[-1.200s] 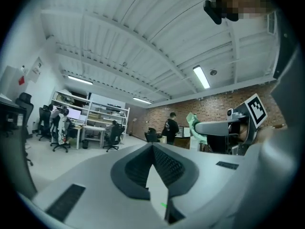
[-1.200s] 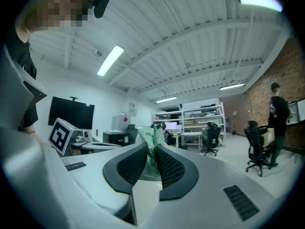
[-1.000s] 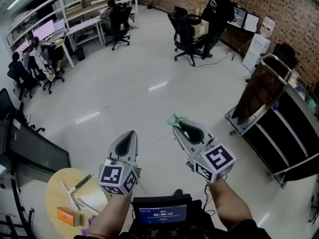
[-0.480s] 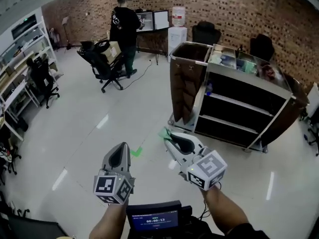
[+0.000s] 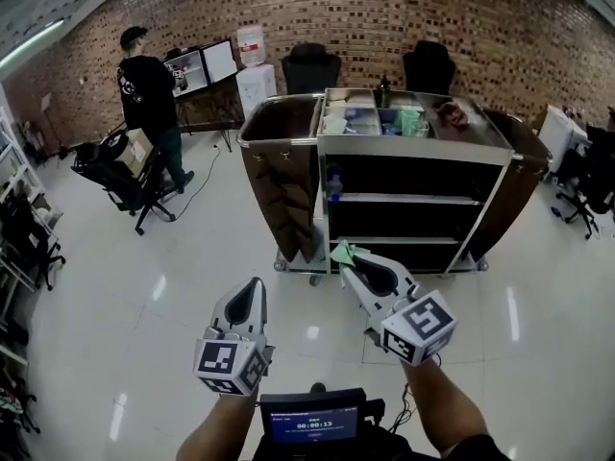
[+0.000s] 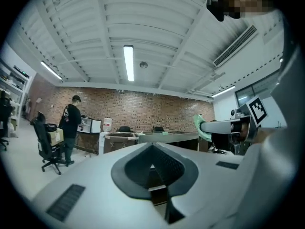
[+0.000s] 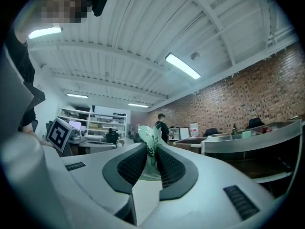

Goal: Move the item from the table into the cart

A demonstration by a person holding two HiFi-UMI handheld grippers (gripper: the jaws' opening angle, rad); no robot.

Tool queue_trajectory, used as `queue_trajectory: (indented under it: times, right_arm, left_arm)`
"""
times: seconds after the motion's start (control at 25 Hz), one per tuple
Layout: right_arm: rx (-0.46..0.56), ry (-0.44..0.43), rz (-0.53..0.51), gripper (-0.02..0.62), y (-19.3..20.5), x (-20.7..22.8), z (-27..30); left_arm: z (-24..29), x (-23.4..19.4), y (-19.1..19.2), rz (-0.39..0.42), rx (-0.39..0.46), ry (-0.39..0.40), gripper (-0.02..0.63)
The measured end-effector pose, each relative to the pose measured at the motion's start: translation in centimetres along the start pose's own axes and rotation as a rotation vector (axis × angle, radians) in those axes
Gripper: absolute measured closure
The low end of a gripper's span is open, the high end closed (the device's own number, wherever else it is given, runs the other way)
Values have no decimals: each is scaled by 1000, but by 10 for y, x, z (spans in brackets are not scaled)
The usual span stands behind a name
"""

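Observation:
My right gripper point(image 5: 344, 257) is shut on a small pale green packet point(image 5: 340, 254), whose crumpled end sticks out past the tips. In the right gripper view the green packet point(image 7: 150, 144) is pinched between the dark ribbed pads point(image 7: 132, 166). My left gripper point(image 5: 254, 286) hangs beside it, shut with nothing between its jaws point(image 6: 152, 168). Both point toward the cart point(image 5: 413, 147), a dark shelved trolley with a steel top tray holding several items, straight ahead in the head view. The green packet point(image 6: 199, 126) also shows at the right of the left gripper view.
A brown bag point(image 5: 279, 181) hangs on the cart's left end. A person in black point(image 5: 149, 99) stands at a desk at the far left near an office chair point(image 5: 120, 171). Two chairs and a water dispenser point(image 5: 252, 51) stand along the brick wall. Glossy floor lies between me and the cart.
The view has swung round from the open office floor to face the cart, which now fills the middle ahead. Both grippers keep their pose, the right still holding the green packet.

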State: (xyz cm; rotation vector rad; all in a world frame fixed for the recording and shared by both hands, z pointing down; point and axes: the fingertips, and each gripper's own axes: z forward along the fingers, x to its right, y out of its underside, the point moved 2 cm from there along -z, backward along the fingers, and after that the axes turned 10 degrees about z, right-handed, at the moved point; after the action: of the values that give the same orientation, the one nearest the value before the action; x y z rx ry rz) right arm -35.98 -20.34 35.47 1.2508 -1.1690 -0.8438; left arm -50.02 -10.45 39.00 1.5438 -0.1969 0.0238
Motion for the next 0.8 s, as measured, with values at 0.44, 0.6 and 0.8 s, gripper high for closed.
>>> queue_trajectory:
  times: [0.44, 0.6, 0.8]
  right_arm:
    - [25, 284, -44, 551, -42, 188, 62]
    - [22, 327, -41, 551, -69, 270, 62]
    - [30, 349, -52, 551, -93, 370, 57]
  left_arm:
    - [241, -5, -16, 2, 89, 296, 604]
    - [332, 26, -35, 6, 103, 355, 604]
    - [432, 68, -50, 14, 125, 385, 604]
